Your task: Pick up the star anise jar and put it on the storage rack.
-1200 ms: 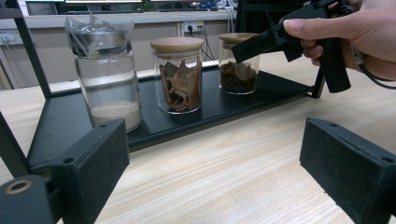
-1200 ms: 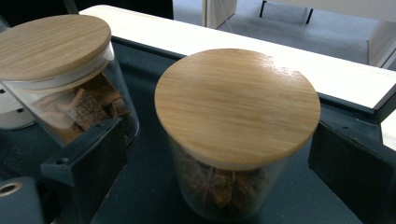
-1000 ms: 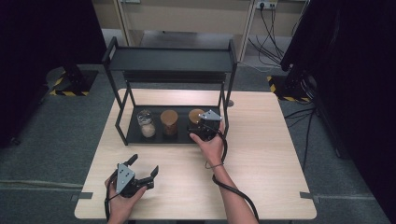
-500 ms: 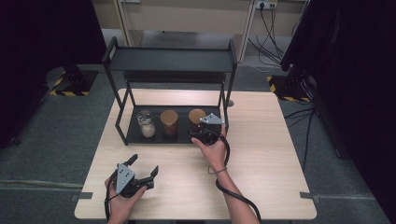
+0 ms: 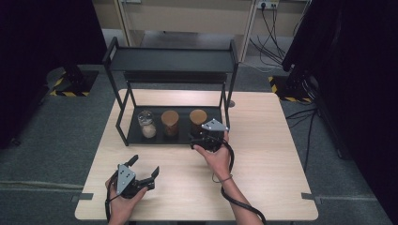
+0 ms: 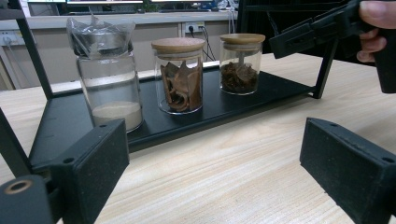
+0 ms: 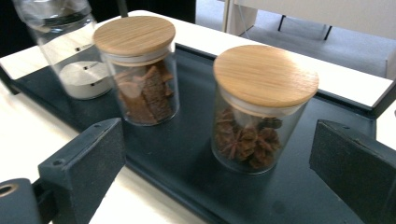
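Three glass jars stand in a row on the lower tray of a black metal two-tier rack [image 5: 123, 129], which sits at the far side of the pale wooden counter [image 5: 267, 154]. At the row's left is a clear glass jar with a crumpled plastic cover and white powder in its base [image 5: 147, 124]; in the middle, a glass jar with a round wooden lid holding brown bark pieces [image 5: 170, 123]; at the right, a glass jar with a round wooden lid holding star anise [image 5: 197, 121]. None of the jars touches another.

The right gripper [image 5: 201, 140] is held at the front edge of the tray, just before the star anise jar [image 7: 261, 109]. Its jaws are spread wide, one to each side of that jar and short of it, with nothing between them. The bark jar [image 7: 138, 70] stands to the left in the right gripper view, the powder jar [image 7: 70, 51] beyond it.

The left gripper [image 5: 146, 169] is held low over the near left part of the counter, well apart from the rack. Its jaws are likewise wide apart and grip nothing. In the left gripper view the three jars face it across bare counter, and the right gripper [image 6: 308, 35] enters at upper right.
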Tool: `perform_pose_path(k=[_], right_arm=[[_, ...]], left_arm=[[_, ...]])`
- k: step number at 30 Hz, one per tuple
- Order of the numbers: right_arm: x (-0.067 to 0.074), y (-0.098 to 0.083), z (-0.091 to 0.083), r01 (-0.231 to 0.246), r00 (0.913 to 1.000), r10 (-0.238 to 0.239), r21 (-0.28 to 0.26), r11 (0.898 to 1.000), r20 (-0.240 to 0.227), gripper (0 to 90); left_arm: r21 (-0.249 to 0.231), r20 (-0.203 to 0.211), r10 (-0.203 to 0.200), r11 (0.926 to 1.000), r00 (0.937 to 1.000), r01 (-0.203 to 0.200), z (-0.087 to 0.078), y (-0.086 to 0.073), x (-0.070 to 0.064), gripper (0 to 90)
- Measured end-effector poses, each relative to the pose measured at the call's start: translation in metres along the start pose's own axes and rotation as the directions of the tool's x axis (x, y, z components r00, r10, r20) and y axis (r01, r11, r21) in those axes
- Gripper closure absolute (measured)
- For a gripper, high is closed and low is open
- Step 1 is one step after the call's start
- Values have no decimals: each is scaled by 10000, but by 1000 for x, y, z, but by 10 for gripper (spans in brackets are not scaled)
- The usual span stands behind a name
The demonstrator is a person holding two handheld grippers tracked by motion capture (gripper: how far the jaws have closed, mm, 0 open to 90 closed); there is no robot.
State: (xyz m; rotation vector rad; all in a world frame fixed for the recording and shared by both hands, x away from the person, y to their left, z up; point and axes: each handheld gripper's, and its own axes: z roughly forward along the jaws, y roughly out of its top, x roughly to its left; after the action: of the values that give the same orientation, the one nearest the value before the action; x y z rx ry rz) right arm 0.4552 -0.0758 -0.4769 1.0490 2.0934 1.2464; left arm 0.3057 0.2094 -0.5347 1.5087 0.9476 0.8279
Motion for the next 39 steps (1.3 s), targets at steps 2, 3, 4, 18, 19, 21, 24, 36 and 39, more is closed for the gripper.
perform_pose_path(k=[2,3,4,18,19,21,24,36,39], right_arm=[[1,-1,-2,34,10000,-34,-16,10000,-32,39],[2,-2,-3,31,10000,-31,-19,10000,-58,39],[3,-3,-3,38,10000,-38,-11,10000,-76,39],[9,-14,-23,238,9994,-240,-100,9997,-257,39],[9,-15,-24,225,9994,-228,-103,9997,-264,39],[8,-17,-27,229,9994,-232,-116,9997,-251,39],[8,-18,-30,252,9993,-257,-159,9996,-266,39],[6,-28,-42,177,9994,-183,-182,9997,-307,39],[5,-31,-46,169,9994,-174,-194,9997,-291,39]], left_arm=[[-8,-5,1,10000,10000,-1,0,0,0,76],[-7,-3,8,10000,10000,-8,0,0,0,76],[-6,-4,10,10000,10000,-10,0,0,0,76],[8,-11,4,10000,10000,-4,0,0,0,76],[11,-13,0,10000,10000,0,0,0,0,76],[17,-14,6,10000,10000,-6,0,0,0,76],[13,-21,-1,10000,10000,1,0,0,0,76],[5,-24,-8,10000,10000,8,0,0,0,76],[4,-28,3,10000,10000,-3,0,0,0,76]])
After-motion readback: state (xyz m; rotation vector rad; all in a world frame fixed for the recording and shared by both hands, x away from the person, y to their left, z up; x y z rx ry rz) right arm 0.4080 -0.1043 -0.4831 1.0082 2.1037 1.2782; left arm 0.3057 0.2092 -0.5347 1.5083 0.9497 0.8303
